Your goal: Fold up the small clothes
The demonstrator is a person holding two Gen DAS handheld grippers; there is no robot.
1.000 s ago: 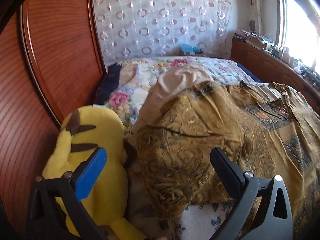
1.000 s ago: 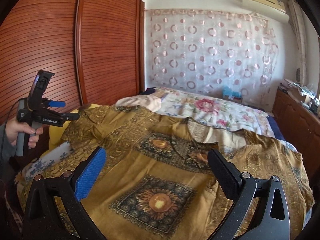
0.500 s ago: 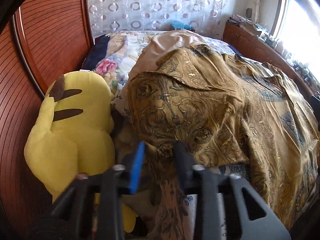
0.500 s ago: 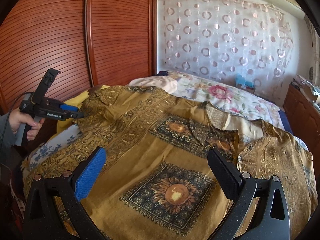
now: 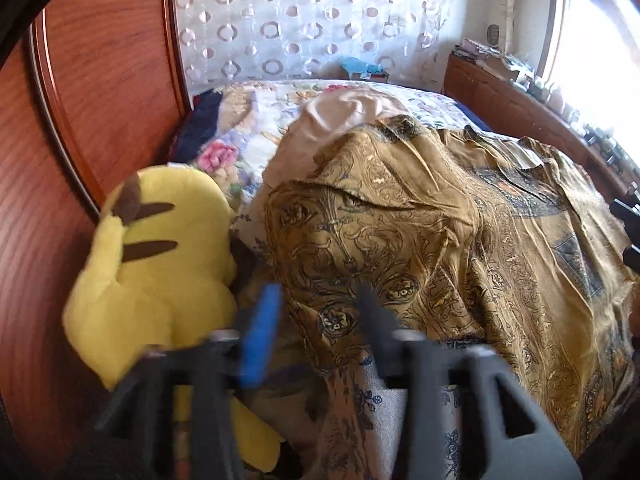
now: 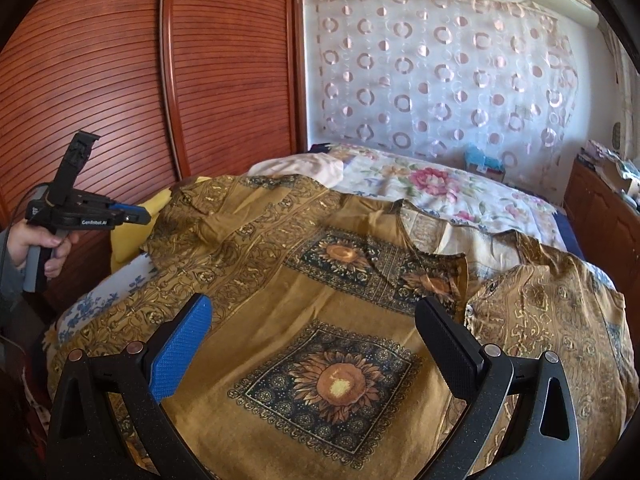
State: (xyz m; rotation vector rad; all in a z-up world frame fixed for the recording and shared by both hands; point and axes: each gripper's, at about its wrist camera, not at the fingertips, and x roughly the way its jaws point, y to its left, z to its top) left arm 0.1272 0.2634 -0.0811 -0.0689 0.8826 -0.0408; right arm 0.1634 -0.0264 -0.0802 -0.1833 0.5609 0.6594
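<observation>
A gold-brown patterned shirt (image 6: 320,320) with sunflower squares lies spread over the bed; it also shows in the left wrist view (image 5: 420,232). My left gripper (image 5: 316,320) is blurred, its jaws narrowed to a small gap near the shirt's left sleeve edge, with nothing clearly between them. It also shows in the right wrist view (image 6: 136,214), held by a hand beside the sleeve. My right gripper (image 6: 316,332) is wide open and empty, just above the shirt's lower middle.
A yellow plush toy (image 5: 160,256) lies at the bed's left edge against the red-brown wardrobe (image 6: 120,80). A floral bedspread (image 6: 420,188) and a pink cloth (image 5: 352,112) lie behind the shirt. A wooden cabinet (image 6: 600,208) stands at right.
My left gripper's jaws closed from wide open to a narrow gap and moved at the sleeve edge. My right gripper drew closer over the shirt and stayed open.
</observation>
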